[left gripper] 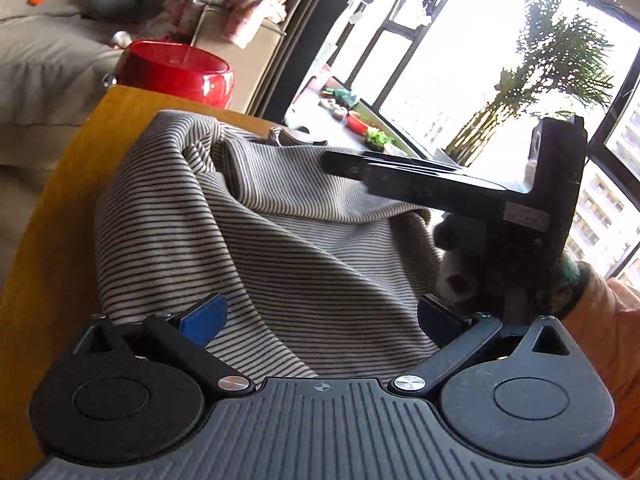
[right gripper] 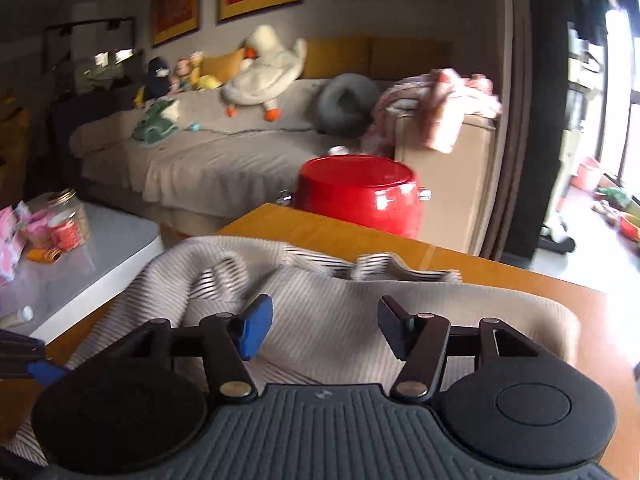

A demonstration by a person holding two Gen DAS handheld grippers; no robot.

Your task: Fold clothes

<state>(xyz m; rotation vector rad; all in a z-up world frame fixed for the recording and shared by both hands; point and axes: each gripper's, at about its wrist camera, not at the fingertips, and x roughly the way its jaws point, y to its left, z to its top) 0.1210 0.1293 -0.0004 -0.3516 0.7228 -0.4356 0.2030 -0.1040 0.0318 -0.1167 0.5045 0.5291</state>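
Nearest the left wrist camera, the left tongs are spread about as wide as they go, blue pads well apart, hovering over the striped garment with nothing pinched between them. The cloth just runs loose underneath.

The right tongs sit roughly half open in their own camera, and no fabric is caught between those fingers either. From the left view you can see the same right tongs reaching in from the right over the far part of the garment, with a person's orange sleeve at the right edge.

The garment itself is a beige top with thin dark stripes, lying rumpled on the wooden table, with a big raised fold along the middle and part of it bunched toward the far side. It covers most of the near table, and the left part reaches the table's left edge.

Further back, past the far table edge, there's a shiny red drum-like stool. Beyond that there's a sofa with a white goose plushie on it. A low white side table with a jar sits off to the left.
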